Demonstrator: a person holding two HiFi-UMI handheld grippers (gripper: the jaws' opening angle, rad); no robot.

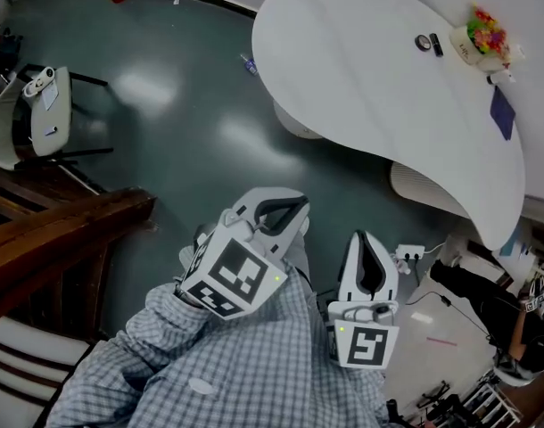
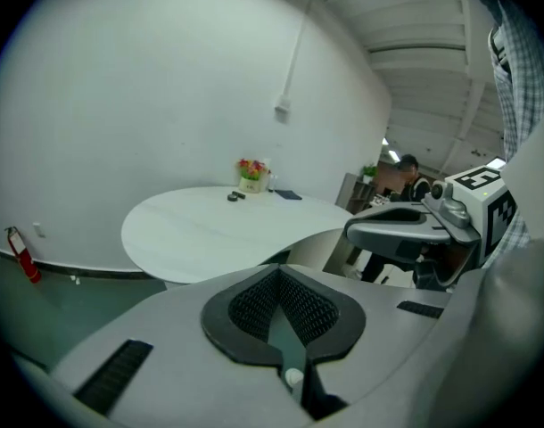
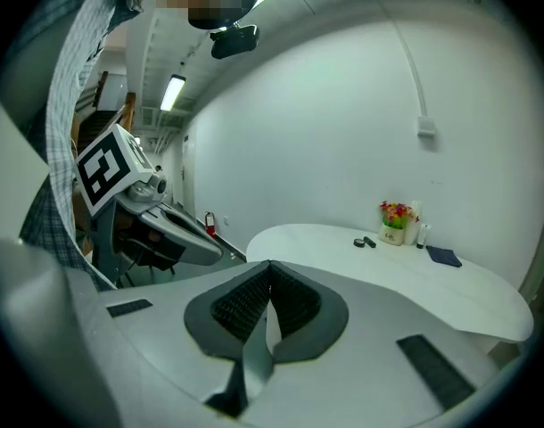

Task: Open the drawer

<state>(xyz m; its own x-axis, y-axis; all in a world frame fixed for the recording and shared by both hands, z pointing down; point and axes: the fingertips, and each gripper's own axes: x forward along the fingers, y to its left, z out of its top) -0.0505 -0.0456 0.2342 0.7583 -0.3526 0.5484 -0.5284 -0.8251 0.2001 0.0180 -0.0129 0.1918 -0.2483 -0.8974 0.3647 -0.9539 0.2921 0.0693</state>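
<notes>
left tool (image 1: pixel 290 209) and right tool (image 1: pixel 368 248), ribbed black pads (image 2: pixel 254 306) pressed together, empty; curved white table (image 1: pixel 361 61).

Over the dark green floor (image 1: pixel 165 123), the left gripper (image 1: pixel 285 208) and the right gripper (image 1: pixel 363 239) pointed side by side, close to a checked shirt (image 1: pixel 254 364). Both were well apart from the curved white table (image 1: pixel 361 69). A flower pot (image 1: pixel 486 36) stood at its far end, near a dark blue cloth (image 1: pixel 502 112). Brown wooden furniture (image 1: pixel 58 230) stood at left.

White table (image 1: pixel 361 61), flower pot (image 1: pixel 484 36), dark cloth (image 1: pixel 502 112)
</notes>
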